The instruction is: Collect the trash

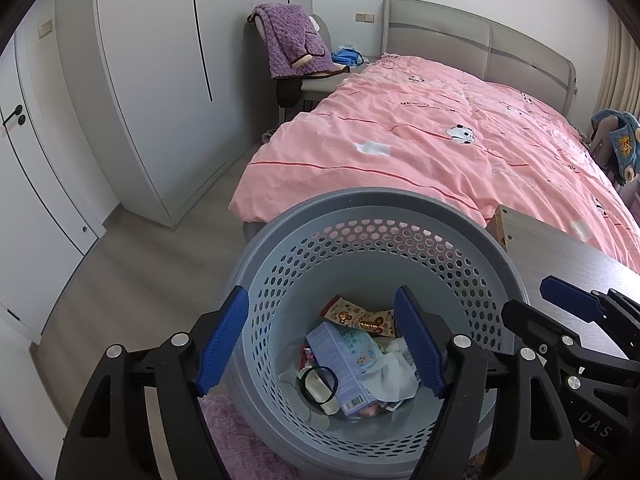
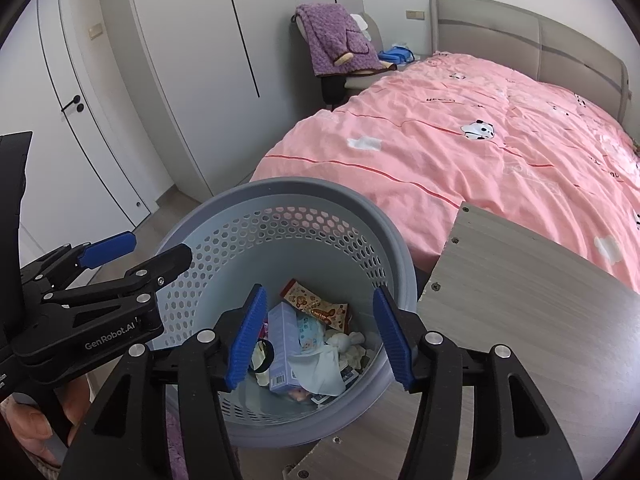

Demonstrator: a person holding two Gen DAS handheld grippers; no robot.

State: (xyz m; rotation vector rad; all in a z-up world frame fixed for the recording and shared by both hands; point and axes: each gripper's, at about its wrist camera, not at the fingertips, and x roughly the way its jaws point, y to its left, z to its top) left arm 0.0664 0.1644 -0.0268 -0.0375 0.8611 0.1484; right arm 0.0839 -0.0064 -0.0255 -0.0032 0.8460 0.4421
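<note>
While both grippers hover over the bin (image 1: 496,268) with jaws spread and empty, trash (image 1: 352,364) lies at its bottom; only the right wrist view shows fingers (image 2: 38,424) gripping the left gripper's (image 2: 160,252) handle.

My left gripper (image 1: 322,344) has black plastic arms with long cut-out slots and round silver bolt heads at the joints. Its fingers (image 1: 418,340) carry blue ribbed pads. My right gripper (image 2: 318,336) is built the same way: black frame, silver bolts, blue ribbed pads. In the right wrist view I see white letters "GenRobot.AI" on the side of the left gripper. In the left wrist view the right one shows pale letters "DAS" and a small cross-head screw.
</note>
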